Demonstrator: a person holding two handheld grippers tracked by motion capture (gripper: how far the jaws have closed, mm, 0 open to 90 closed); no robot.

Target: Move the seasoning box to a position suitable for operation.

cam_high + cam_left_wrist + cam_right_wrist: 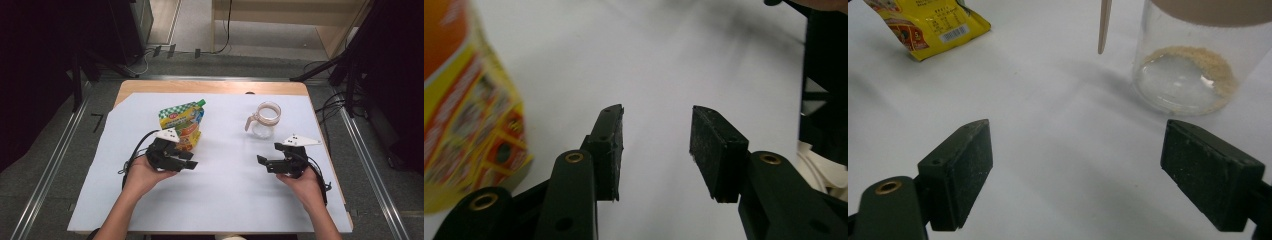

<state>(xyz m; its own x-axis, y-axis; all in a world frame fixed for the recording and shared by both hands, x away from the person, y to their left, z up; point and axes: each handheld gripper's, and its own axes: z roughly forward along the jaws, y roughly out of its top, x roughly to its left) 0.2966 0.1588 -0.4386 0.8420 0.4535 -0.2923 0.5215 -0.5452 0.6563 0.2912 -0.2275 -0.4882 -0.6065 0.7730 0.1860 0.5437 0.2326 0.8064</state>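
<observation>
A yellow and green spouted pouch (182, 124) stands on the white sheet at centre left; it also shows at the left edge of the left gripper view as the pouch (469, 100) and far off as the pouch (928, 22). A clear glass jug (265, 120) with a beige rim and handle stands at centre right; the jug (1193, 60) has a little beige powder at its bottom. My left gripper (191, 160) sits just in front of the pouch, pointing right, open with nothing between its pads (610, 150). My right gripper (262, 161) points left in front of the jug, wide open and empty (1075, 175).
The white sheet (225, 200) covers most of the wooden table (210, 86). The two grippers face each other across bare sheet in the middle. Metal rails and cables run along the floor on both sides of the table.
</observation>
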